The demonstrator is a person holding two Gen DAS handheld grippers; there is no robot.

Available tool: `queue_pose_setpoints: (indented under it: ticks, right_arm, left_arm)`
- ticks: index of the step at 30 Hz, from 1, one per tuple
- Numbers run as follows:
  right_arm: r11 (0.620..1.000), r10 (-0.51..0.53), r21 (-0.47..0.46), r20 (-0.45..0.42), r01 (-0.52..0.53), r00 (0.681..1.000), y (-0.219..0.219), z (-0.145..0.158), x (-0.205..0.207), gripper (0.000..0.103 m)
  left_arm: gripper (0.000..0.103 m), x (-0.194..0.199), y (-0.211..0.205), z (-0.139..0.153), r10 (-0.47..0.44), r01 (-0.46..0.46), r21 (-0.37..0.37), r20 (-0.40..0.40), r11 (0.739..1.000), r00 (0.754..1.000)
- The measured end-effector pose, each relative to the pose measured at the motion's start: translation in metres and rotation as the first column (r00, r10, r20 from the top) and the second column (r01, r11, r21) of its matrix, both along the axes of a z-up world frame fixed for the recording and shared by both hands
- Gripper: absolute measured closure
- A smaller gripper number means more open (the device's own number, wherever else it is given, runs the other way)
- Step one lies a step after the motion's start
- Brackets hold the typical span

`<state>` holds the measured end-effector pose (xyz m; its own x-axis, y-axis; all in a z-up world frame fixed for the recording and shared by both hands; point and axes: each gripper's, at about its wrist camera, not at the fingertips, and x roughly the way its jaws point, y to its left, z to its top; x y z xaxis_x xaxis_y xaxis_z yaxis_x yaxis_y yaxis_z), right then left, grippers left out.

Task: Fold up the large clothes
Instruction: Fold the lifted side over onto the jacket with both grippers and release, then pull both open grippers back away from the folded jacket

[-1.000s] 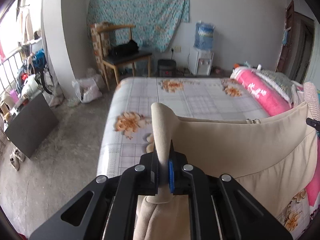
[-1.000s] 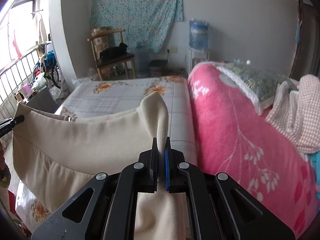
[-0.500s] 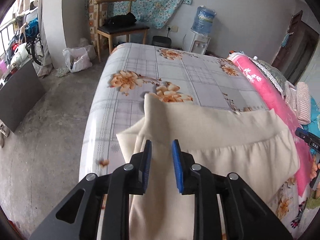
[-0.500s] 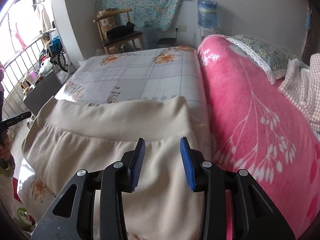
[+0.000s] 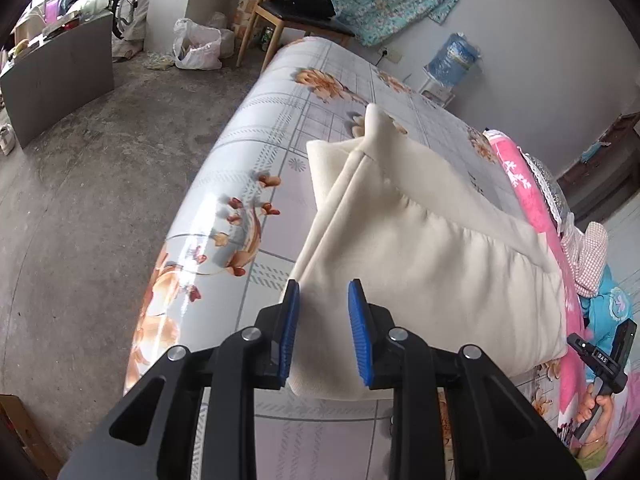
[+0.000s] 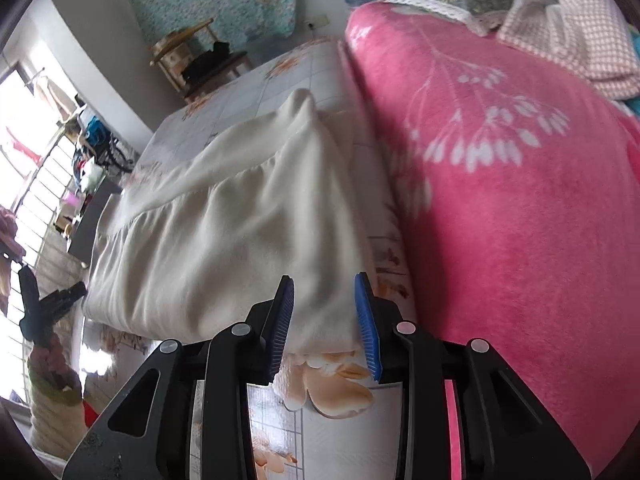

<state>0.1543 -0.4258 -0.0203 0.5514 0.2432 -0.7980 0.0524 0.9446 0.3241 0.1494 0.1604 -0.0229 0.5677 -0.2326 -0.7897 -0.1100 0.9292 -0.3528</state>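
My left fingers [image 5: 318, 332] are parting, blue pads standing a little way apart over the near corner of the cream garment [image 5: 420, 248], the cloth showing in the gap but not pinched. My right fingers [image 6: 324, 328] stand about as far apart and are drawing in slightly; they straddle the garment's other near corner, pads clear of the fabric, so I hold nothing on either side. The garment lies folded in a thick band across the bed [image 5: 240, 152], its right edge close beside the pink blanket [image 6: 500, 200]. I judge it soft, limp and fairly light, likely to sag and slide on the glossy floral sheet. The folded corners or the seamed edge farther from me look like the firmest places to grip.
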Motion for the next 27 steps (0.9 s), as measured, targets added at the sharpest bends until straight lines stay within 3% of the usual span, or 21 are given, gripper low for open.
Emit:
queue_pose_setpoints:
  ticks: [2,5,7,13,18,22,27]
  right_arm:
    - [0.999,-0.018,-0.036,0.006,0.018,1.0,0.001,0.009,-0.009,0.071]
    - [0.998,-0.002,-0.059,0.043,0.005,0.999,0.015,0.026,-0.03,0.067]
    - [0.997,0.023,-0.079,0.079,-0.017,0.997,0.028,0.037,-0.047,0.05]
    - [0.981,0.121,-0.167,0.13,-0.098,0.984,0.087,0.05,-0.076,0.025]
    - [0.954,0.179,-0.271,0.169,-0.129,0.969,0.13,0.061,-0.096,0.015]
    - [0.956,0.156,-0.282,0.237,-0.086,0.959,0.145,0.078,-0.114,0.008]
    - [0.943,0.109,-0.333,0.3,-0.003,0.948,0.159,0.096,-0.125,0.008]
  left_arm:
    - [0.071,-0.012,-0.002,0.011,0.007,-0.008,0.038,0.027,0.999,1.0]
    - [0.066,-0.032,-0.011,0.028,-0.013,0.01,0.034,0.069,0.999,0.998]
    - [0.058,-0.046,-0.023,0.038,-0.029,0.025,0.045,0.097,0.999,0.995]
    - [0.028,-0.083,-0.07,0.063,-0.108,0.098,0.067,0.157,0.993,0.982]
    - [0.016,-0.11,-0.111,0.08,-0.15,0.123,0.145,0.188,0.982,0.971]
    - [0.005,-0.127,-0.13,0.093,-0.136,0.087,0.217,0.219,0.972,0.966]
    - [0.006,-0.136,-0.144,0.1,-0.148,0.089,0.244,0.233,0.966,0.961]
